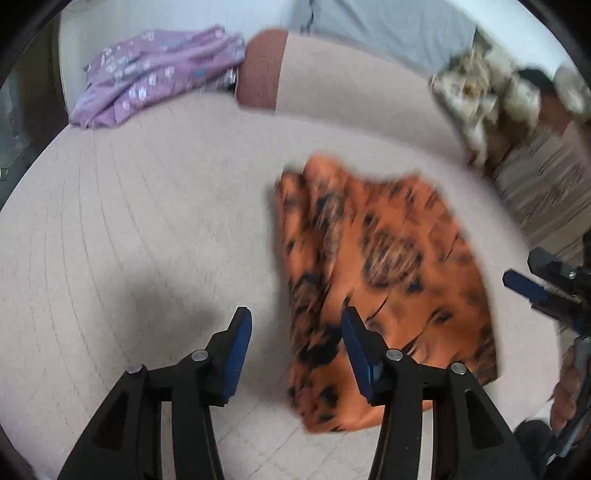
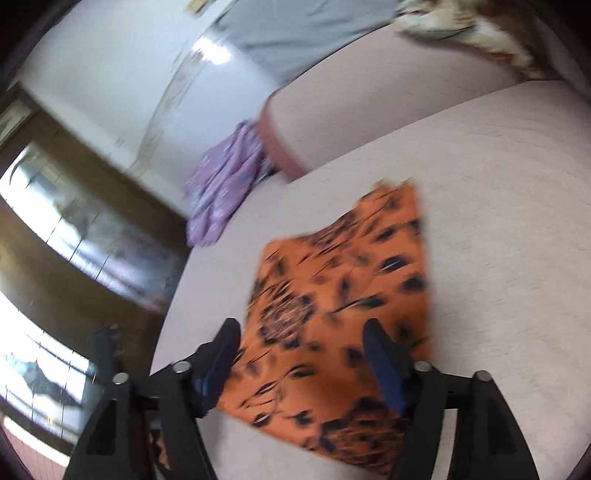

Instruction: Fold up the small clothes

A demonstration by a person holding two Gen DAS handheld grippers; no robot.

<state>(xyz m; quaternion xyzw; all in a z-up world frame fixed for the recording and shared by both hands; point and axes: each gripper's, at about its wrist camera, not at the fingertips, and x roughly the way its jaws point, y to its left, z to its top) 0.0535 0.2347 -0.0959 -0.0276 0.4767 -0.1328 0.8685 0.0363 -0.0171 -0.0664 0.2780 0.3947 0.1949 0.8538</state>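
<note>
Orange garment (image 1: 384, 280) with black leopard-like print: lay folded into a rough rectangle on the pale pink ribbed bed cover (image 1: 147, 229), flat apart from some bunched layers along its left edge in the left wrist view; same piece (image 2: 343, 302) seen from the right wrist as a tidy four-sided shape, one far corner slightly ragged. Left gripper (image 1: 297, 332): hovered over the near left part of the garment, blue-padded fingers (image 1: 240, 347) parted, nothing between them, no pad pressing on cloth. Right gripper (image 2: 301, 350): likewise above the near edge of the garment, jaws spread wide, empty, fingers (image 2: 380, 354) clear of the fabric; also visible at the right margin of the left wrist view (image 1: 546, 291), raised off the cover, with part of a hand (image 1: 565, 391) beneath it. Both pictures blurred. Lilac garment (image 1: 155, 77) with pale floral print: crumpled in a heap at the far end of the cover, well apart from the orange piece, just beside the brown end of a pink bolster (image 1: 332, 85); same heap (image 2: 225, 184) at the bed's edge in the right wrist view. Bolster lay across the far side of the cover. Grey fabric (image 1: 388, 26) behind the bolster, against a white wall (image 2: 110, 70). Patterned beige and cream cloth (image 1: 491, 96) piled at the far right, too blurred to identify further. Dark wooden furniture with glass panels (image 2: 74, 221) beyond the bed's left side, contents indistinct.
</note>
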